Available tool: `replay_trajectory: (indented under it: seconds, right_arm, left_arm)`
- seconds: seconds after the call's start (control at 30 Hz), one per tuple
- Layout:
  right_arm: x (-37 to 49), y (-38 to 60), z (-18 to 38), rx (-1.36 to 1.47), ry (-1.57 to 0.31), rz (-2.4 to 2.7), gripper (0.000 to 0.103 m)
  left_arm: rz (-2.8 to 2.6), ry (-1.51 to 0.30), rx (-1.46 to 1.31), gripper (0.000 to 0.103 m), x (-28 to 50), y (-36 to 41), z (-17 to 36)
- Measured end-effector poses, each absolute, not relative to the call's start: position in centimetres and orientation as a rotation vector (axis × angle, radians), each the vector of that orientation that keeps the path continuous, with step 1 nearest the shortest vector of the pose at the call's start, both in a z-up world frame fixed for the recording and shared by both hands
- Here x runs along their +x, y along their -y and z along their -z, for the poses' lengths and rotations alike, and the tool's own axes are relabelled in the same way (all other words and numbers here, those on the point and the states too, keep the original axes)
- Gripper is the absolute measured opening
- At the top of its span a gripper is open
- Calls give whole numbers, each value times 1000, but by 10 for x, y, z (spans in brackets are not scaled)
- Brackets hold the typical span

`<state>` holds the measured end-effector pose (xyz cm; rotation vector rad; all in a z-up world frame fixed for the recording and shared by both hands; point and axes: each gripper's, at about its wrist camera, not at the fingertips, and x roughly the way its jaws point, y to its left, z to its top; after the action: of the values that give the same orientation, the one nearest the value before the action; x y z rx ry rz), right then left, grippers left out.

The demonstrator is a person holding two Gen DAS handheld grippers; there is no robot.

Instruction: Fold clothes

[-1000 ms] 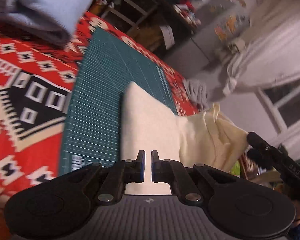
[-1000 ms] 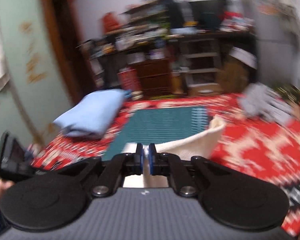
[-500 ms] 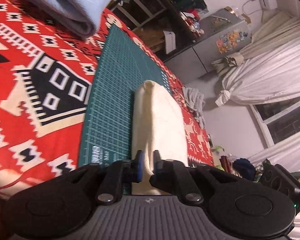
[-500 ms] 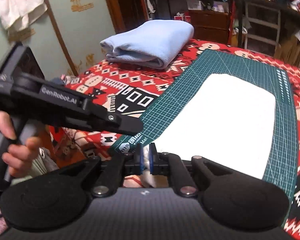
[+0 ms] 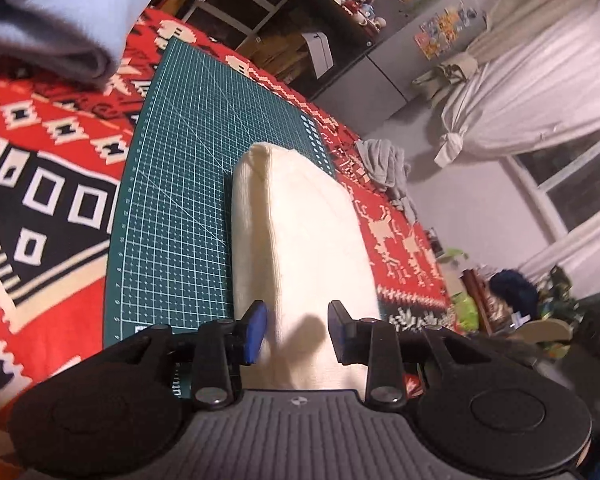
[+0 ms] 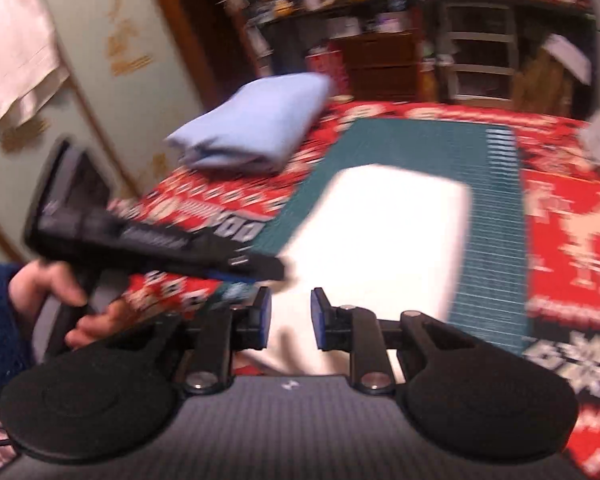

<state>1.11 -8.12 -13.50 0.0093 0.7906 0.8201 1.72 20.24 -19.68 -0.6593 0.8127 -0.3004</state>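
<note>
A cream garment [image 5: 304, 240] lies folded into a long rectangle on the green cutting mat [image 5: 180, 184]. My left gripper [image 5: 298, 334] hovers at the garment's near end, its jaws opening, and its blue pads stand clear of the cloth. In the right wrist view the same cream garment [image 6: 380, 240] is blurred. My right gripper [image 6: 290, 318] hangs over its near edge with its jaws opening and nothing pinched. The left gripper's black body [image 6: 152, 240] shows there at the left, held by a hand [image 6: 48, 296].
A folded light-blue garment [image 5: 60, 20] sits on the red patterned cloth [image 5: 40, 200] beyond the mat's far left corner. A grey crumpled cloth [image 5: 384, 164] lies at the bed's right edge. Shelves and a cluttered desk [image 6: 480, 40] stand behind the bed.
Both grippers, shut on the cream garment a second ago, have laid it down folded on the mat and let go. Their jaws now stand apart.
</note>
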Motion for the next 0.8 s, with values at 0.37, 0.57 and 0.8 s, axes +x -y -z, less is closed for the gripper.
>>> replay_trajectory:
  seconds: [0.37,0.57,0.8]
  right_arm:
    - [9,138,166,2,-906,-727,32]
    - [8,143,168,65,-904,-731,32]
    - [11,149,169,131,-908,-742,32]
  left_arm:
    - [377,-789,-732,10,4,-209,189]
    - [316,-775,-1015,12,7,-237,220]
    - [346,-779,-1142,30,13,-241,238]
